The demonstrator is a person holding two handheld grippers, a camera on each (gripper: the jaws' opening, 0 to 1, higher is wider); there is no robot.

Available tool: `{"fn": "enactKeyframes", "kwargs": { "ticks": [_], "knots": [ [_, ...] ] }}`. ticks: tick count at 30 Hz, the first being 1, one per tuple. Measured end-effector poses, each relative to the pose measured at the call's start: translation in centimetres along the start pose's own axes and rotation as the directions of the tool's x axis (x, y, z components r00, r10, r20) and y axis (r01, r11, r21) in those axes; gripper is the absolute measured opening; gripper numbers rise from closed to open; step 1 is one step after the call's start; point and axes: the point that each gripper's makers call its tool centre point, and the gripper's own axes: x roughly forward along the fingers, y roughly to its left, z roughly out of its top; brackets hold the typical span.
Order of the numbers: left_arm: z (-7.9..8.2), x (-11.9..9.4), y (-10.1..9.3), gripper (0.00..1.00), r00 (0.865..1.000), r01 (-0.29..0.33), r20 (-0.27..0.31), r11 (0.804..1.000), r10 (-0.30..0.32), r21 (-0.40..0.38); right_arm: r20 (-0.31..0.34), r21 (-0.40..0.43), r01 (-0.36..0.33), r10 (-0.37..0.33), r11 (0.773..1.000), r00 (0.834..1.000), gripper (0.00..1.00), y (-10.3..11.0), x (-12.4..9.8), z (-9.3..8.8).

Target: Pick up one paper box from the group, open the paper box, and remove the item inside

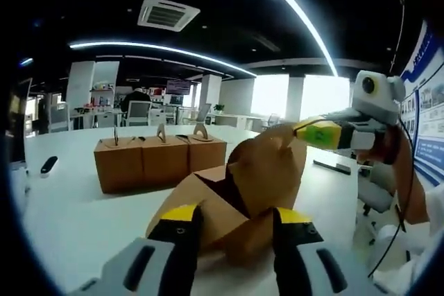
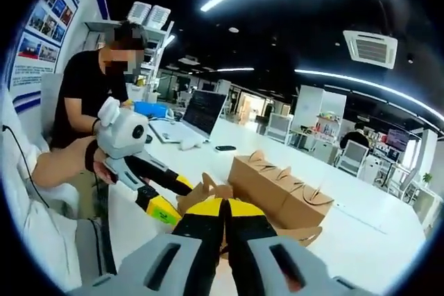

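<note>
An opened brown paper box [image 1: 260, 171] stands on the white table [image 1: 69, 213] right in front of me, its flaps spread. My left gripper [image 1: 236, 217] has its yellow-tipped jaws on either side of the box's lower part and grips it. My right gripper [image 1: 300, 129] comes in from the right and pinches the box's raised top flap. In the right gripper view, my right gripper [image 2: 223, 206] has its jaws pressed together on that flap [image 2: 208, 188]. There my left gripper [image 2: 165, 206] holds the box from the left. A row of three closed boxes [image 1: 159, 161] [image 2: 277, 185] stands behind.
A person in a black shirt [image 2: 87, 88] sits at the table's far side beside an open laptop [image 2: 202, 112]. A dark phone [image 2: 225, 148] lies near it. A small black object [image 1: 48, 165] rests at the table's left edge. Office chairs and desks stand beyond.
</note>
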Motion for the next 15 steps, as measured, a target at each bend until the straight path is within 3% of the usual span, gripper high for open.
{"fn": "enactKeyframes", "kwargs": {
  "ticks": [15],
  "knots": [
    [-0.4,0.1,-0.1,0.44,0.999,-0.017,0.04,1.0,0.018,-0.01,0.05,0.053,-0.09,0.088,0.994,0.995,0.03,2.2,-2.1,0.5]
  ]
}}
